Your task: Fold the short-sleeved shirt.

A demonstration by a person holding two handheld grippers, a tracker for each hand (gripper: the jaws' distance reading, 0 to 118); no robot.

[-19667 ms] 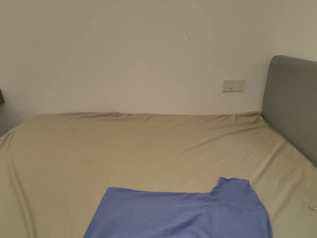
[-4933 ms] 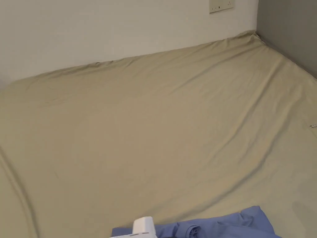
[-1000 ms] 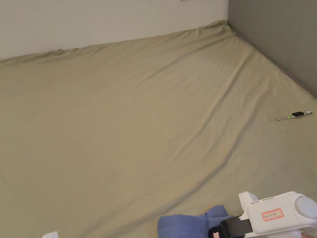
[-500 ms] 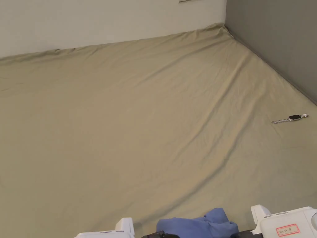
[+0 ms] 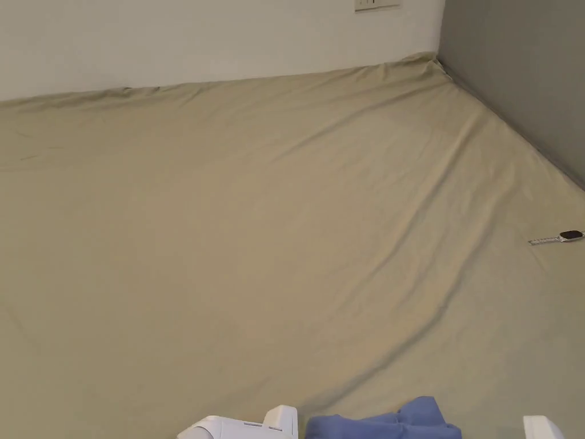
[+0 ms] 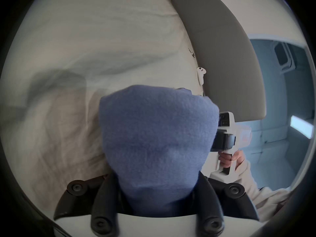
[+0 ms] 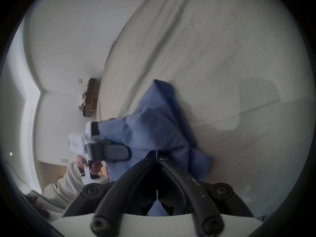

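- The left gripper point(image 6: 153, 189) has a thick wad of the blue shirt point(image 6: 157, 134) bunched between its jaws, cloth filling the gap; they appear to be clamping it.
- The right gripper point(image 7: 156, 157) has its jaws closed tip to tip on a fold of the shirt, blue fabric showing on both sides of the tips.
- The shirt is a rumpled bundle held between the two grippers at the near edge of the bed point(image 5: 257, 228), right of centre in the head view.
- Bunched like this, its long axis and which way the collar points cannot be told.
- Risk, as I judge it: the grips look like they take several layers, so laying it down could trap a twist and give a crooked fold; a thin pinch on the right could slip.
- Far right, a wristwatch point(image 5: 563, 236) lies well apart from the shirt.
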